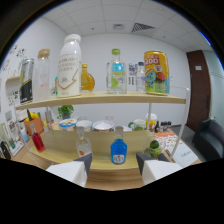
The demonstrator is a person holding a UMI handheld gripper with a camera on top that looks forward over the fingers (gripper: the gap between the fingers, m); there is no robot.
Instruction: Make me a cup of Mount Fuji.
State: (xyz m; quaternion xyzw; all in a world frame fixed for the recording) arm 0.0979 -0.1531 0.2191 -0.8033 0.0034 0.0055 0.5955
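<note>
My gripper is open, its two fingers spread wide just in front of a wooden lower shelf. A small blue bottle with a clear stopper stands on that shelf, just ahead of the gap between the fingers and untouched. To its left is a small clear bottle, and farther left a red bottle. Green limes lie to the right of the blue bottle. Nothing is held.
The upper shelf carries a tall white bottle, an orange bottle, a clear green-capped bottle, a yellow can and a clear wooden-capped bottle. Bowls and a plant sit behind the lower shelf.
</note>
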